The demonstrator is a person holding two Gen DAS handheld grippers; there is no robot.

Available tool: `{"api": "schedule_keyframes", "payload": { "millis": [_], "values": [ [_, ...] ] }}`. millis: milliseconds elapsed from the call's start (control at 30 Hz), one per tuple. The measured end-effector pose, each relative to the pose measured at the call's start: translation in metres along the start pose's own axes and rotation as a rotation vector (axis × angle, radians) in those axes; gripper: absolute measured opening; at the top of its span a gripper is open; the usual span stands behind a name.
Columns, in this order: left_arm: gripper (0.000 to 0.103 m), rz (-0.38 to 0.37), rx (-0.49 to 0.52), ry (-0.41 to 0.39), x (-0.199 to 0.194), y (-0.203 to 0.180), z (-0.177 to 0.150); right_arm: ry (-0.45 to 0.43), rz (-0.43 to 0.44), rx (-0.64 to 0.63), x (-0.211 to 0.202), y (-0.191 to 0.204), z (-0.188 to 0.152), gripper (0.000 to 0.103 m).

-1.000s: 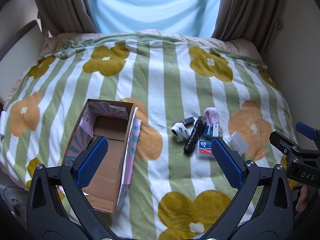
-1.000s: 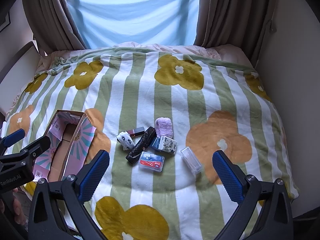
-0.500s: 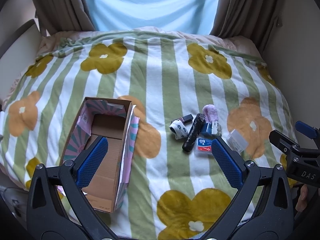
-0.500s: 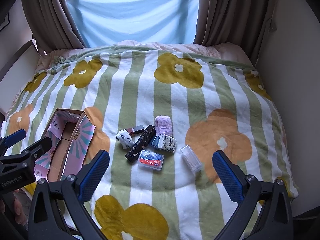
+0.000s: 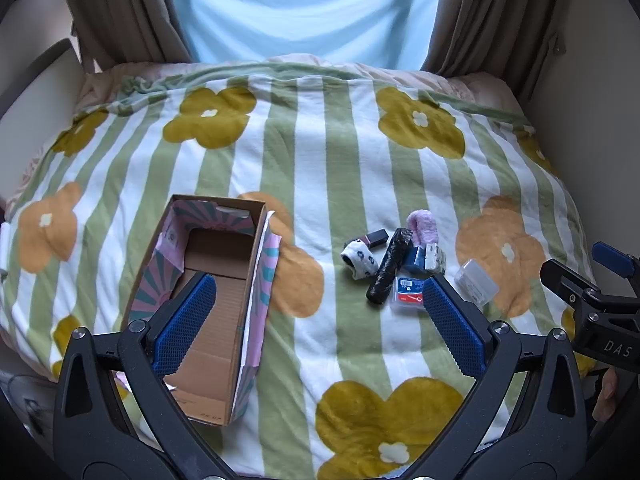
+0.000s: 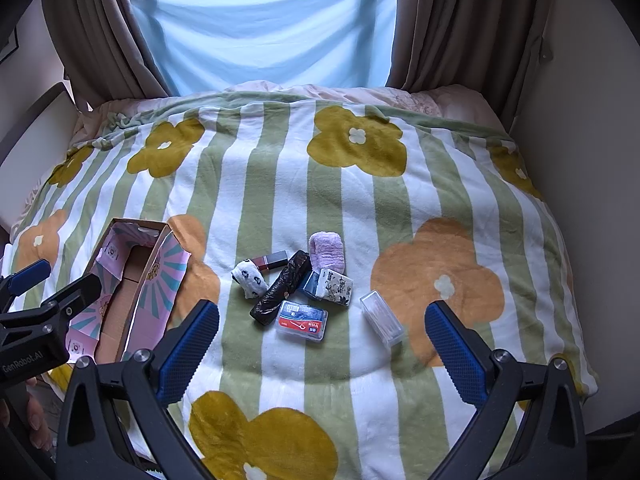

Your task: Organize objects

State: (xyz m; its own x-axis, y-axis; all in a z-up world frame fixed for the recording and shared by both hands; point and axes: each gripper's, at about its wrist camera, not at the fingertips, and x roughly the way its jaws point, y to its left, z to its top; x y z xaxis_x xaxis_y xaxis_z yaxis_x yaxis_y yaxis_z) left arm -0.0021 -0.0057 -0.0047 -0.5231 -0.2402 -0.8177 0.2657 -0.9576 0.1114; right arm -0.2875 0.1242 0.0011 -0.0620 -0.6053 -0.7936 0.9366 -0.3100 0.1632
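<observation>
An open cardboard box (image 5: 216,264) (image 6: 132,280) with pink patterned sides lies empty on the left of the bed. To its right sits a small heap: a black roll (image 6: 282,293) (image 5: 390,266), a pink fluffy sock (image 6: 328,250), a white patterned sock (image 6: 249,278), a dark lipstick (image 6: 272,260), a tissue pack (image 6: 336,286), a clear case with a red and blue label (image 6: 302,319) and a clear plastic box (image 6: 381,318) (image 5: 476,280). My left gripper (image 5: 320,326) hovers open near the box. Before the heap, my right gripper (image 6: 322,354) is open and empty.
A striped flowered blanket (image 6: 360,184) covers the whole bed. Brown curtains (image 6: 460,28) and a blue sheet over the window stand behind it. A wall (image 6: 580,140) runs along the right edge, a pale headboard panel (image 5: 36,92) along the left. A hand (image 6: 36,420) shows bottom left.
Both views have shifted slightly, so the box and heap sit a little higher in frame. Nothing on the bed has moved and both grippers stay open.
</observation>
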Motion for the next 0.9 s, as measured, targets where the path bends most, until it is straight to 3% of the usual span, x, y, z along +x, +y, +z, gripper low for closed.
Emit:
{"api": "schedule_keyframes", "payload": {
  "millis": [900],
  "values": [
    [0.102,0.061,-0.052,0.007,0.0002,-0.0008,-0.0028,0.005,0.032,-0.015,0.003,-0.0023,-0.0017,0.102]
  ]
}}
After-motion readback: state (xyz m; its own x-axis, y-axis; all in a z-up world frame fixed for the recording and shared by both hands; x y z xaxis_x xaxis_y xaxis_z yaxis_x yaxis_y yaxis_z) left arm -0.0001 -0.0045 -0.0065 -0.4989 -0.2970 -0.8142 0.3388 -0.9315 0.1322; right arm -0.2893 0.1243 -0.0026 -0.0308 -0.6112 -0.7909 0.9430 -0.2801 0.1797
